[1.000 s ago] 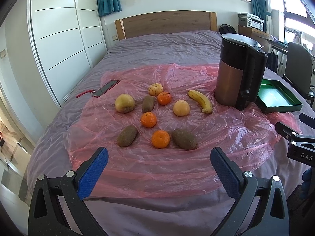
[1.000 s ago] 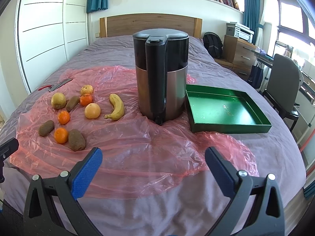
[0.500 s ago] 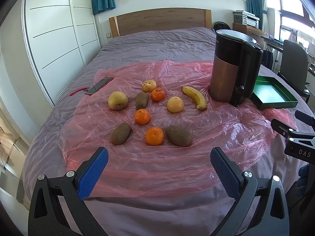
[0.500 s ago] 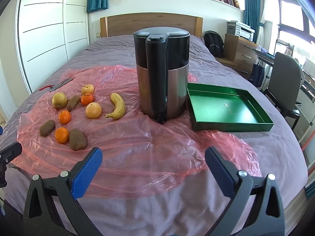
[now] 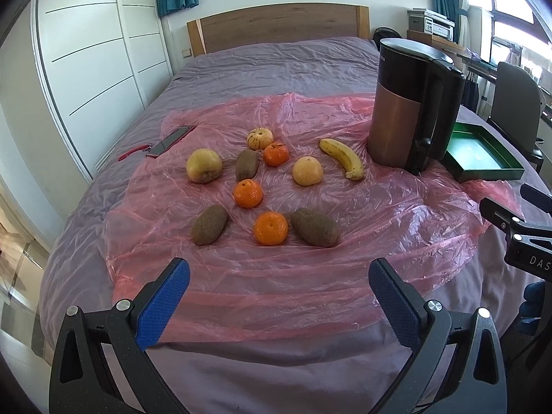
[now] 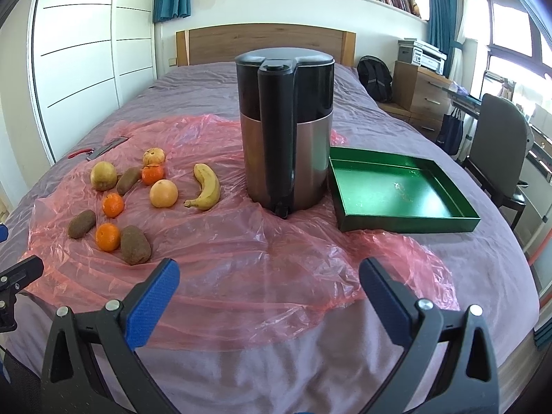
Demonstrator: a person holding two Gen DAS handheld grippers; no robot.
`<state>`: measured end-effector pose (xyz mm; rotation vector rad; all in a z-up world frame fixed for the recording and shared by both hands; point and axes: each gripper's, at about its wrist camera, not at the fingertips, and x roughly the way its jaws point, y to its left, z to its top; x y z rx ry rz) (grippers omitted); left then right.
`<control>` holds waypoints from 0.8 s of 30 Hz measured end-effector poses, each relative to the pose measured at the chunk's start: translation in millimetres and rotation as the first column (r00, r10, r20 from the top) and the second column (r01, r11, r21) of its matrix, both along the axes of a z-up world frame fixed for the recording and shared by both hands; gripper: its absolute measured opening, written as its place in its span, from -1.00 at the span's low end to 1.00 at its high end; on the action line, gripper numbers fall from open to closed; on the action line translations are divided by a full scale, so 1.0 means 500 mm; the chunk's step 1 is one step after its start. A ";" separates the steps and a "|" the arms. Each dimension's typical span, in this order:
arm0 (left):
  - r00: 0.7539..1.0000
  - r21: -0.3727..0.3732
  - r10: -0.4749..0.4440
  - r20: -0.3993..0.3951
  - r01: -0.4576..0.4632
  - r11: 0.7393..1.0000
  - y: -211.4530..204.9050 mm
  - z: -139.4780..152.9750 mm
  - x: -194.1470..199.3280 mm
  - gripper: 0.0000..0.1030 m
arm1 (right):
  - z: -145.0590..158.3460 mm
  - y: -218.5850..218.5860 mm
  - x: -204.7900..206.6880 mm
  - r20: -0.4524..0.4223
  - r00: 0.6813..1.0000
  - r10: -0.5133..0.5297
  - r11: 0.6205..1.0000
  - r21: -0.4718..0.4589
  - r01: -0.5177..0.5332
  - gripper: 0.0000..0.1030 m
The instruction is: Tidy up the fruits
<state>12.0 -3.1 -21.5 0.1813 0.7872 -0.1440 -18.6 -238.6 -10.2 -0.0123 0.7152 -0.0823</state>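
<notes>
Several fruits lie on a pink plastic sheet (image 5: 379,227) on the bed: a banana (image 5: 341,158) (image 6: 205,188), three oranges, the nearest (image 5: 270,228) (image 6: 108,237), three brown kiwis, the nearest (image 5: 314,232) (image 6: 135,244), a pale round fruit (image 5: 307,171), a yellow apple (image 5: 203,165) and a small striped fruit (image 5: 259,138). An empty green tray (image 6: 400,191) (image 5: 481,157) stands right of the kettle. My left gripper (image 5: 279,300) is open and empty, short of the fruits. My right gripper (image 6: 269,296) is open and empty, before the kettle.
A tall black and copper kettle (image 6: 286,148) (image 5: 410,103) stands between the fruits and the tray. A phone (image 5: 169,145) with a red strap lies at the sheet's left edge. A chair (image 6: 496,151) and a drawer unit stand right of the bed.
Both views have shifted slightly: the left wrist view has turned so the fruits sit a little lower and more central. No fruit has moved. Both grippers stay open.
</notes>
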 end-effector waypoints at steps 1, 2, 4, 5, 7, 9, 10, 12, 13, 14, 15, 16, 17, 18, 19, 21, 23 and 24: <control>1.000 0.002 -0.001 -0.004 0.001 1.000 0.001 -0.001 0.001 0.98 | -0.001 0.002 0.001 -0.001 1.000 0.003 1.000 -0.002 -0.003 1.00; 1.000 0.003 -0.001 -0.009 0.001 1.000 0.001 -0.003 0.002 0.98 | -0.003 0.004 0.001 -0.002 1.000 0.007 1.000 -0.001 -0.007 1.00; 1.000 0.004 -0.002 -0.018 0.002 1.000 0.002 -0.007 0.004 0.98 | -0.007 0.008 0.002 -0.006 1.000 0.013 1.000 0.001 -0.013 1.00; 1.000 0.006 -0.002 -0.018 0.002 1.000 0.002 -0.008 0.005 0.98 | -0.009 0.011 0.003 -0.008 1.000 0.017 1.000 0.000 -0.017 1.00; 1.000 0.014 -0.002 -0.018 0.002 1.000 0.001 -0.011 0.007 0.98 | -0.012 0.016 0.004 -0.008 1.000 0.024 1.000 -0.005 -0.024 1.00; 1.000 0.018 -0.005 -0.021 0.005 1.000 0.002 -0.014 0.010 0.98 | -0.013 0.020 0.004 -0.001 0.999 0.032 0.999 -0.006 -0.032 1.00; 1.000 0.020 -0.004 -0.023 0.005 1.000 0.003 -0.015 0.013 0.98 | -0.013 0.022 0.005 0.002 0.999 0.036 0.999 -0.007 -0.036 1.00; 1.000 0.021 -0.005 -0.028 0.006 1.000 0.008 -0.017 0.018 0.98 | -0.014 0.028 0.008 0.005 0.999 0.048 0.999 -0.008 -0.048 1.00; 0.999 0.022 -0.009 -0.031 0.010 1.000 0.012 -0.019 0.021 0.98 | -0.016 0.031 0.010 0.002 0.999 0.055 0.998 -0.007 -0.055 1.00; 0.999 0.020 -0.015 -0.039 0.016 1.000 0.018 -0.021 0.025 0.98 | -0.019 0.035 0.012 -0.002 0.998 0.062 0.998 -0.006 -0.062 1.00; 0.998 0.014 -0.022 -0.053 0.022 1.000 0.024 -0.023 0.031 0.98 | -0.023 0.040 0.015 -0.013 0.997 0.075 0.997 -0.001 -0.075 1.00; 0.997 0.006 -0.026 -0.066 0.027 1.000 0.033 -0.025 0.037 0.98 | -0.026 0.044 0.018 -0.022 0.996 0.084 0.997 0.004 -0.083 1.00; 0.997 -0.004 -0.027 -0.071 0.027 1.000 0.044 -0.025 0.042 0.98 | -0.030 0.050 0.022 -0.038 0.995 0.095 0.995 0.013 -0.095 1.00; 0.997 -0.010 -0.024 -0.071 0.023 1.000 0.059 -0.025 0.048 0.98 | -0.036 0.055 0.028 -0.063 0.992 0.107 0.994 0.021 -0.106 1.00; 0.997 -0.013 -0.016 -0.074 0.015 1.000 0.070 -0.026 0.053 0.98 | -0.042 0.061 0.033 -0.083 0.990 0.118 0.993 0.027 -0.116 1.00; 0.996 -0.035 0.006 -0.094 -0.010 0.999 0.104 -0.028 0.071 0.98 | -0.053 0.077 0.042 -0.103 0.984 0.144 0.989 0.027 -0.142 1.00; 0.993 -0.044 0.040 -0.110 -0.045 0.998 0.140 -0.032 0.091 0.98 | -0.062 0.092 0.053 -0.120 0.977 0.174 0.984 0.041 -0.171 1.00; 0.992 -0.040 0.058 -0.114 -0.063 0.997 0.157 -0.036 0.101 0.98 | -0.067 0.100 0.061 -0.129 0.972 0.195 0.980 0.056 -0.189 1.00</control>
